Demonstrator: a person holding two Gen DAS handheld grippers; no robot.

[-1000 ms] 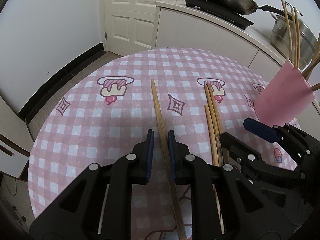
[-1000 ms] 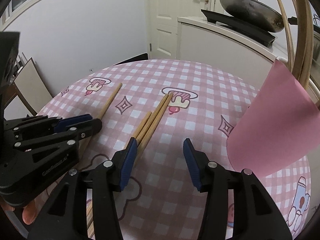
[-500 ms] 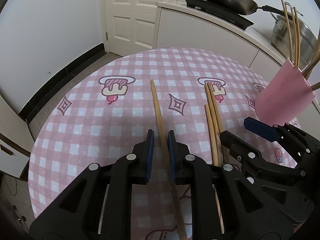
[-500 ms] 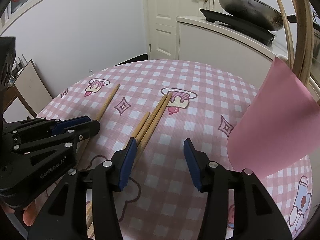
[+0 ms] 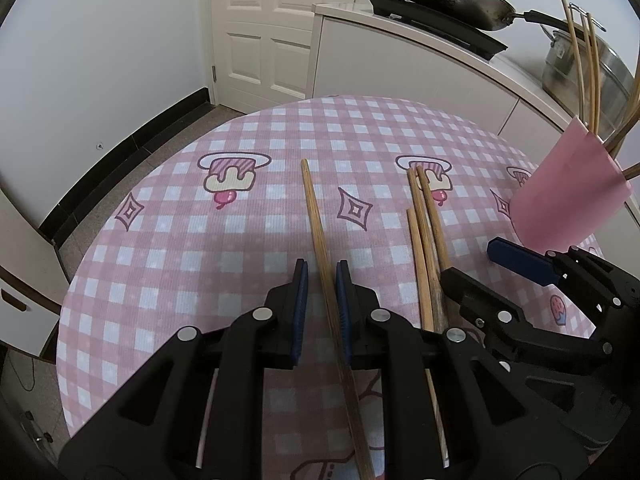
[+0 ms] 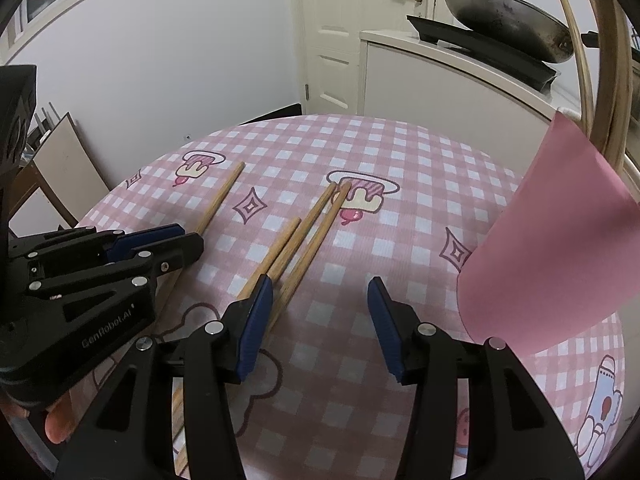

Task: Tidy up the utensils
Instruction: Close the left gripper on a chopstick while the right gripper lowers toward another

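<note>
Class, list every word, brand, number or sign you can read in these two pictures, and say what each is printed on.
"GenRobot.AI": small pale lettering on the black body of the left gripper, seen in the right wrist view.
No other readable text; the tablecloth carries only cartoon drawings.

Pink-and-white checked cloth with cartoon prints covers the worktop. Tan wooden chopsticks lie ahead of black jaws with blue pads; right, a plain pink holder.

White walls, a white panelled door, grey tiled floor with black skirting, and a white cabinet.
</note>
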